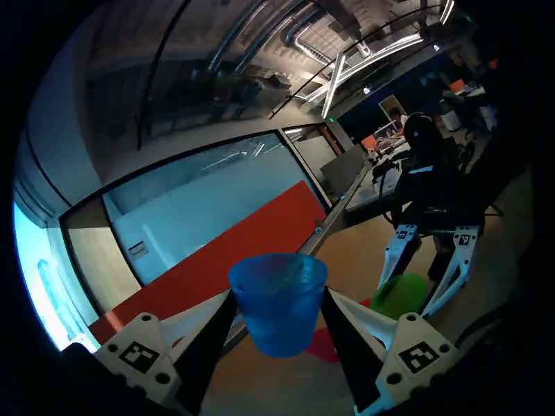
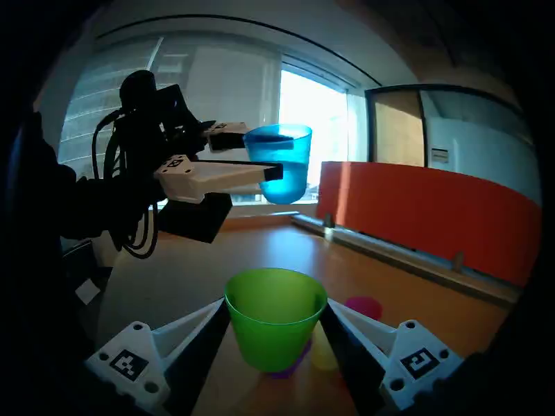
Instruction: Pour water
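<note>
Cups in both grippers. L gripper [image 1: 279,297] has its two white fingers pressed against a translucent blue cup [image 1: 277,315], one finger on each side. The cup sits upright at bottom centre of the left gripper view. Can't tell if there's water in it. R gripper [image 2: 275,305] does likewise w/ a green cup [image 2: 275,322]. Its fingers pinch the cup from both sides at bottom centre of the right gripper view. That cup is upright too, mouth toward the camera, and the inside looks plain green.

In the right gripper view the L gripper shows at upper left, held by a dark-sleeved arm [image 2: 48,194] w/ black cables [image 2: 142,236] hanging. The blue cup is at upper centre against a bright window [image 2: 312,104], clear of the tabletop [image 2: 402,277] and much higher in frame than the green cup. The two cups are well apart. In the left gripper view the R gripper is right of centre, green cup btwn its fingertips.

The tabletop is wood. A magenta disc [image 2: 363,305] lies to the right of the green cup, a yellow disc [image 2: 322,355] just beside its base, and a purple edge peeks out below it. Can't tell if the green cup touches the table. An orange partition [image 2: 430,208] runs along the table's far edge, right side of frame.
</note>
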The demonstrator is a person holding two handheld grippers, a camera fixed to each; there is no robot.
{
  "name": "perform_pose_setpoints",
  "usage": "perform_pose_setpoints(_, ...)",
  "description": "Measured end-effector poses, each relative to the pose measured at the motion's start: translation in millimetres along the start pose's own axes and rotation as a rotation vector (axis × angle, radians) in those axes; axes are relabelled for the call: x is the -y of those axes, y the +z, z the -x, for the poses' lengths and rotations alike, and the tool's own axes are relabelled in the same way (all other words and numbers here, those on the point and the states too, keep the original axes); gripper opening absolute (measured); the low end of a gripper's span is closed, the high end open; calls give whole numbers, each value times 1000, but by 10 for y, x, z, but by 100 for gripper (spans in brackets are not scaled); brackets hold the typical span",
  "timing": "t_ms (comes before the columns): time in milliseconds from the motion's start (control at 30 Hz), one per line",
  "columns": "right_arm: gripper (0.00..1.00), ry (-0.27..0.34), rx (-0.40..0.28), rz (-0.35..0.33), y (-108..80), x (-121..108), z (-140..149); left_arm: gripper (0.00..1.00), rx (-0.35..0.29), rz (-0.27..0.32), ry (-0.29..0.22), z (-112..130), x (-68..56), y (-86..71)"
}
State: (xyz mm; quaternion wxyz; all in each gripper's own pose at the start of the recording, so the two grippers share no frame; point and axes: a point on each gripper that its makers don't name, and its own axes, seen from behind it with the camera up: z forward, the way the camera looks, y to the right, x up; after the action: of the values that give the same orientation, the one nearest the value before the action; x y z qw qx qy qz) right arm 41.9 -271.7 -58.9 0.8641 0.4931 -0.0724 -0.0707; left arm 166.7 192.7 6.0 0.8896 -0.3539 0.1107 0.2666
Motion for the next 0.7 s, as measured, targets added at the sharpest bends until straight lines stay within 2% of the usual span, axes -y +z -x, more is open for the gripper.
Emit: perform_pose_setpoints(700,90,-2,-3,-58,135,83,-41,83,-13,23,66,18,-87,-31)
